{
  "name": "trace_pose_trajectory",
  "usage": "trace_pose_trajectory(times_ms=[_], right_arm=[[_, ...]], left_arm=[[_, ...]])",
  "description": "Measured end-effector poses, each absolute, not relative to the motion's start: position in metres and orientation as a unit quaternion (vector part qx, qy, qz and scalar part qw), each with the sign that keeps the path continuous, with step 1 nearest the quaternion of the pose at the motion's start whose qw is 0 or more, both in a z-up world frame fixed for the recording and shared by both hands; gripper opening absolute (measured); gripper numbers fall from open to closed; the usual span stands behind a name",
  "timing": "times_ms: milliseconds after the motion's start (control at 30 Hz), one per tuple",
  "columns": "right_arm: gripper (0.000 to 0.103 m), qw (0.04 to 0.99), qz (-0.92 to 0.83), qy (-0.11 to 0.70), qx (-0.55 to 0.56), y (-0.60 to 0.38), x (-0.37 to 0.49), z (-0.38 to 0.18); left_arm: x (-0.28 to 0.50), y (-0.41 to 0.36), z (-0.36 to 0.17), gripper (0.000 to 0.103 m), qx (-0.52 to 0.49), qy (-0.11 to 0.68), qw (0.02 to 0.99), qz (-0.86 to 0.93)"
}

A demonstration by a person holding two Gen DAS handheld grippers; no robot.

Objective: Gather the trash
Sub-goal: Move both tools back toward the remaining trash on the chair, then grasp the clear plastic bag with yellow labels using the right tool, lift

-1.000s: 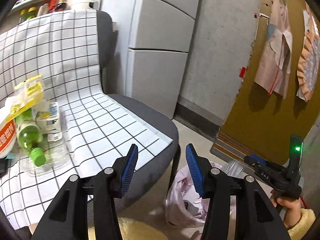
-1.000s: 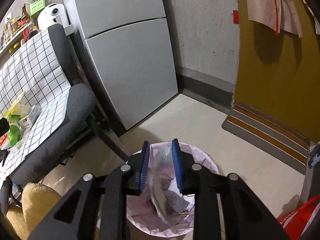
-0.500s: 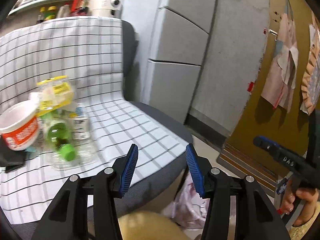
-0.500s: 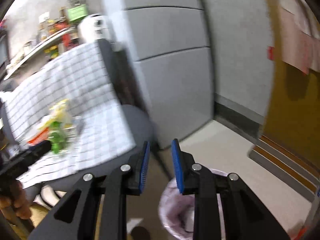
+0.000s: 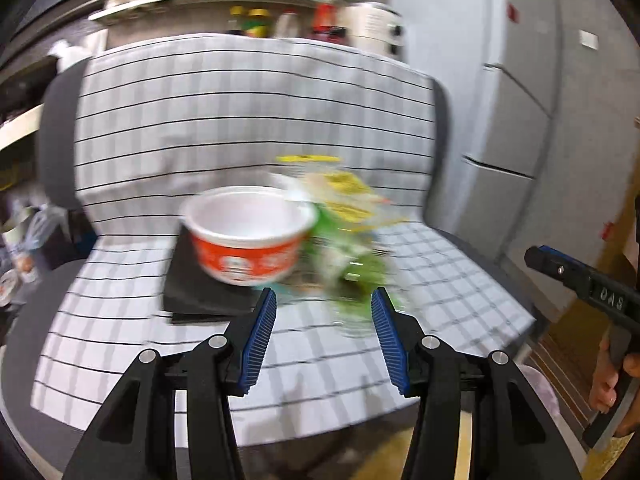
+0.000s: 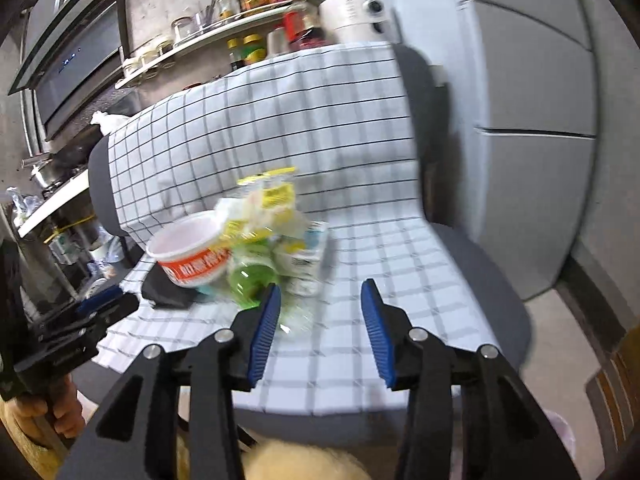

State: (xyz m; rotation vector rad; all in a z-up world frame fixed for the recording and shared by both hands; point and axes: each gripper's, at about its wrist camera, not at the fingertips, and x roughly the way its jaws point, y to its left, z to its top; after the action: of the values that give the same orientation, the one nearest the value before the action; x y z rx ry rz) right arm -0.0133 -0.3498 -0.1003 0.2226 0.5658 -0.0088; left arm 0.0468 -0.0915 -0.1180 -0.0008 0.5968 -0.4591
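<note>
A red-and-white paper noodle bowl [image 5: 246, 236] is sitting upright at the centre of the left wrist frame, on a grey chair draped with a white cloth checked in black lines [image 5: 256, 120]. The bowl is resting partly on a flat black pad [image 5: 200, 292]. Touching its right side is a blurred heap of trash: a green plastic bottle [image 6: 250, 278], a crumpled yellow-and-clear wrapper [image 6: 268, 196] and a small white labelled carton [image 6: 306, 258]; the blur is hiding how they are overlapping.

The left gripper [image 5: 323, 338], with blue ribbed pads, is hovering at lower centre of its frame, jaws spread wide and holding nothing, just in front of the heap. The right gripper [image 6: 320, 330] is likewise gaping wide and empty at lower centre of its own frame, its left pad lining up with the green bottle.

A grey fridge [image 6: 532, 120] is standing at the right of both frames. A shelf of bottles and jars [image 6: 240, 20] is running along the upper part of the right wrist frame, beside a white rounded appliance [image 6: 354, 12].
</note>
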Motion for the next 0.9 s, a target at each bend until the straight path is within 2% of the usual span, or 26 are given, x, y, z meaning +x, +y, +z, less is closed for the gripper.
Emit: trace_pose_trajectory(times_ms=[100, 633, 733, 800, 900], right_arm=[[0.050, 0.949, 0.017, 0.287, 0.128, -0.342, 0.020, -0.102], [0.051, 0.888, 0.057, 0.355, 0.285, -0.353, 0.155, -0.155], [0.045, 0.881, 0.078, 0.357, 0.300, -0.347, 0.164, -0.158], [0.032, 0.878, 0.089, 0.360, 0.302, -0.340, 0.167, -0.156], [0.021, 0.886, 0.097, 0.345, 0.295, -0.332, 0.161, -0.144]], left_arm=[[0.059, -0.073, -0.117, 0.051, -0.003, 0.293, 0.935, -0.199], [0.106, -0.055, -0.120, 0.051, 0.009, 0.309, 0.938, -0.157], [0.108, -0.055, -0.122, 0.051, 0.008, 0.311, 0.937, -0.157], [0.109, -0.055, -0.123, 0.051, 0.005, 0.315, 0.936, -0.157], [0.106, -0.054, -0.122, 0.051, 0.003, 0.314, 0.936, -0.157]])
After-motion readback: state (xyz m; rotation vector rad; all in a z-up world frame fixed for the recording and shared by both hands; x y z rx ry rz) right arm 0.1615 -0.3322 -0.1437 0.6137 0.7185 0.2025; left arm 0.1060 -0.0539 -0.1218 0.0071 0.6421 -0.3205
